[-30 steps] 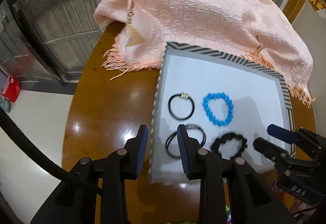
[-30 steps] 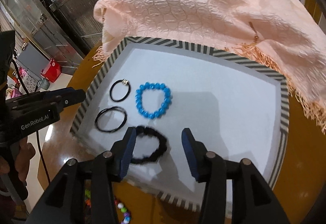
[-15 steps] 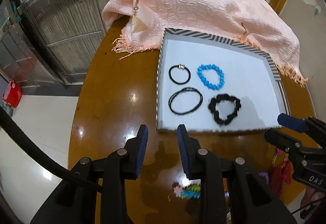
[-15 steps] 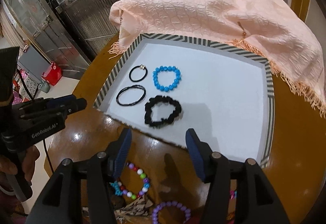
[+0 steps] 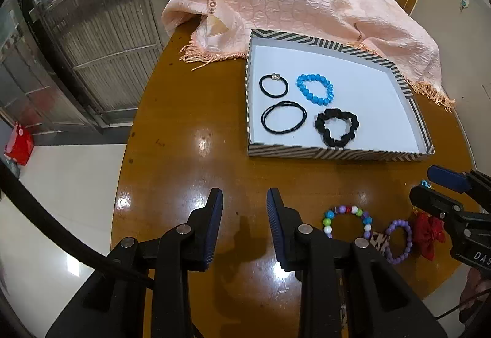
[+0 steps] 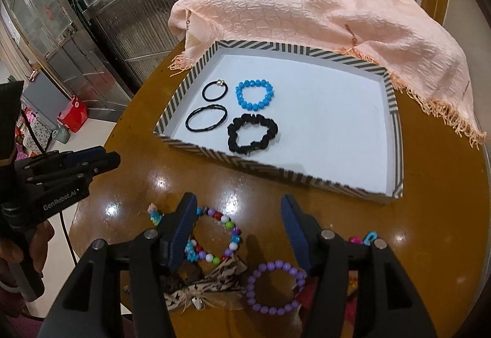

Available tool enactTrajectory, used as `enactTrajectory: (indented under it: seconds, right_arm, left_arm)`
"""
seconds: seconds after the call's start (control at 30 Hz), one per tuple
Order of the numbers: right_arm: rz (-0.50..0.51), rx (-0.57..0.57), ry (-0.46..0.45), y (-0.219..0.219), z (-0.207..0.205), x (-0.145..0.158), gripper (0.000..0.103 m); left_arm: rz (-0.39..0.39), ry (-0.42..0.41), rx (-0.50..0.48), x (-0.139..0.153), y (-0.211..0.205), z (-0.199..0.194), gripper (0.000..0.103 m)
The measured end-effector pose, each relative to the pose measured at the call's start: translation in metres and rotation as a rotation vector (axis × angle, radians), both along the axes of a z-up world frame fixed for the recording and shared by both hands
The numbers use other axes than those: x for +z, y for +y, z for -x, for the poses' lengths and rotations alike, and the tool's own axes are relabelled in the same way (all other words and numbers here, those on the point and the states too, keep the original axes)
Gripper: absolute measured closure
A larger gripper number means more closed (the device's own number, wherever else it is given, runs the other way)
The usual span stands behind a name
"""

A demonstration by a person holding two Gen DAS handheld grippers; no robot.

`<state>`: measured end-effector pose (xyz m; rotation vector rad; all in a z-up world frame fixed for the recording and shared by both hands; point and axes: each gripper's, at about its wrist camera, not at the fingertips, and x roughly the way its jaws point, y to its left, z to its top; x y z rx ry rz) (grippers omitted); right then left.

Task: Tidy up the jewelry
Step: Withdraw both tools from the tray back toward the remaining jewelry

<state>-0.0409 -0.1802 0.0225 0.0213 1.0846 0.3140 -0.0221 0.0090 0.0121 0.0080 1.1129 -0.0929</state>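
A striped-rim white tray (image 5: 337, 152) (image 6: 276, 173) on the round wooden table holds a black hair tie with a clasp (image 5: 273, 86) (image 6: 214, 91), a thin double black band (image 5: 284, 117) (image 6: 206, 118), a blue bead bracelet (image 5: 315, 89) (image 6: 254, 94) and a black scrunchie (image 5: 337, 126) (image 6: 252, 134). In front of the tray lie a multicoloured bead bracelet (image 5: 346, 219) (image 6: 219, 235), a purple bead bracelet (image 5: 399, 241) (image 6: 274, 287), a patterned bow (image 6: 208, 289) and a red bow (image 5: 428, 233). My left gripper (image 5: 244, 215) is open and empty over bare table. My right gripper (image 6: 239, 229) is open and empty above the loose pieces.
A peach fringed shawl (image 5: 291, 0) (image 6: 307, 9) is heaped behind the tray. The table edge (image 5: 122, 184) drops to a tiled floor on the left. A red box (image 5: 18, 144) sits on the floor. Metal shutters stand behind.
Both grippers have pulled back from over the tray toward the table's front edge. The black scrunchie now lies free in the tray. The loose bracelets and bows have come into view.
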Motion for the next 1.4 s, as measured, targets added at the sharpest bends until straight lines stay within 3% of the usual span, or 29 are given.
enactTrajectory:
  seconds: [0.6,0.87,1.1,1.4]
  right_arm:
    - [0.018,-0.056,-0.005,-0.017,0.04,0.001,0.042]
    - [0.017,-0.094,0.016,-0.034,0.054,-0.01,0.042]
    - [0.012,-0.103,0.06,-0.041,0.06,-0.025,0.042]
    - [0.012,-0.034,0.081,-0.022,0.052,-0.031,0.042]
  left_arm:
    - [0.023,-0.004,-0.06,0.003,-0.012,0.029,0.073]
    - [0.103,0.074,-0.07,-0.01,-0.004,0.035,0.073]
    - [0.113,0.139,-0.104,-0.028,-0.007,0.036,0.073]
    - [0.08,0.195,-0.16,-0.057,-0.016,0.036,0.073]
